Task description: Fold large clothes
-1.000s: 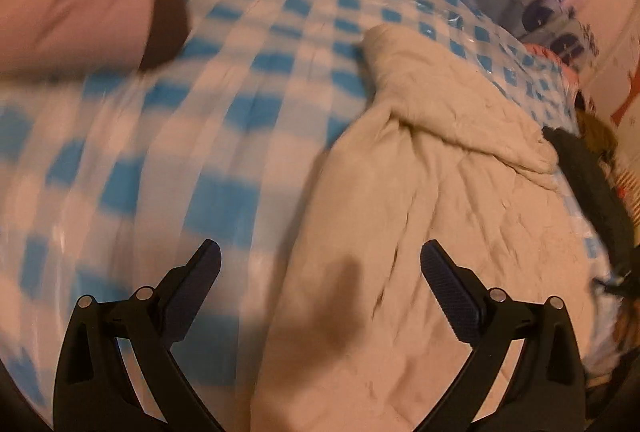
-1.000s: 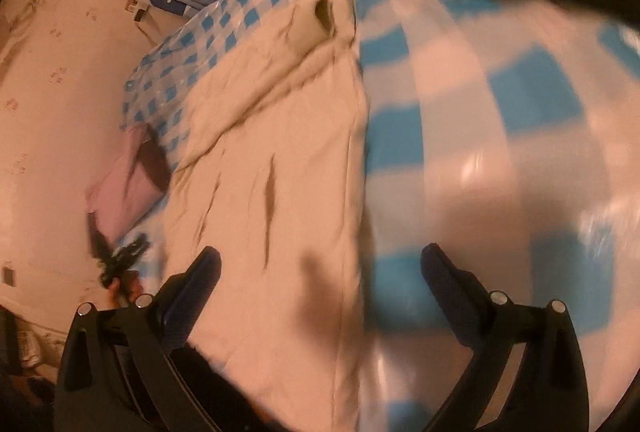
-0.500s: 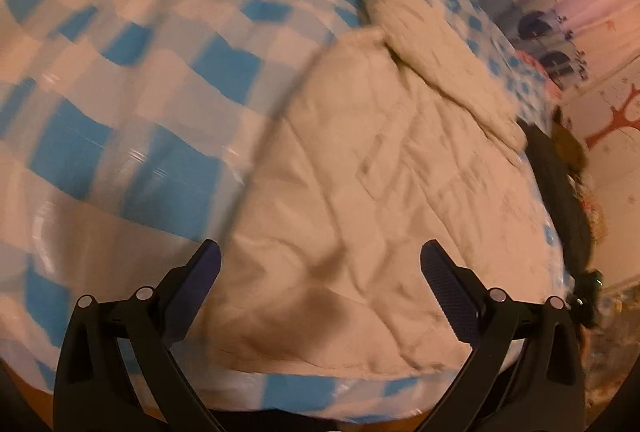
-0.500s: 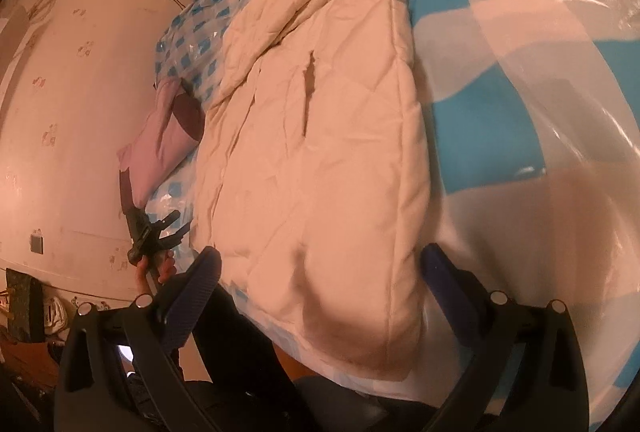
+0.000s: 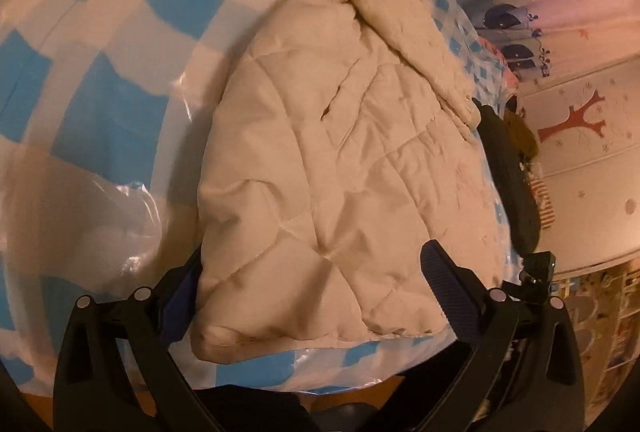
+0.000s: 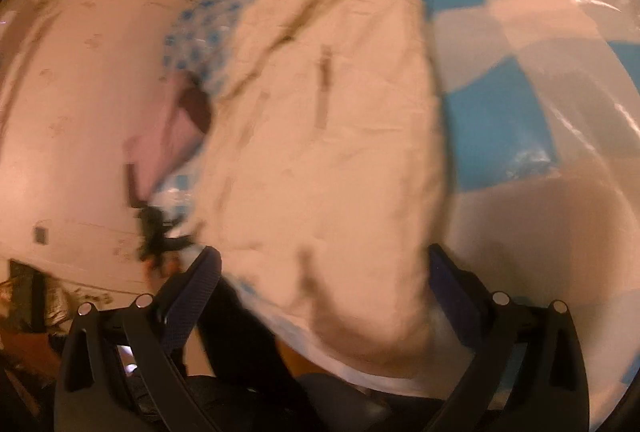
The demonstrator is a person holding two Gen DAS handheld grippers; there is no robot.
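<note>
The left gripper [image 5: 316,296] has its fingers spread wide, with nothing pinched between them; its left finger [image 5: 176,308] sits partly hidden behind the near left corner of the cream quilted jacket [image 5: 328,160], and its right finger [image 5: 448,292] stands at the jacket's near right hem. The jacket lies flat on the blue-and-white checked sheet [image 5: 120,80], which is covered by clear plastic film, with one sleeve [image 5: 404,20] folded diagonally across its far right side. A dark garment [image 5: 512,180] lies just beside the jacket's right edge. In the right wrist view, which is motion-blurred, a pink item [image 6: 168,148] rests at the sheet's left edge, near the wall [image 6: 80,92]. The jacket [image 6: 332,152] fills the centre, its near hem reaching the sheet's front edge. The right gripper [image 6: 324,292] also has its fingers spread apart, straddling the near hem without clamping it. Checked sheet [image 6: 500,104] extends to the right.
</note>
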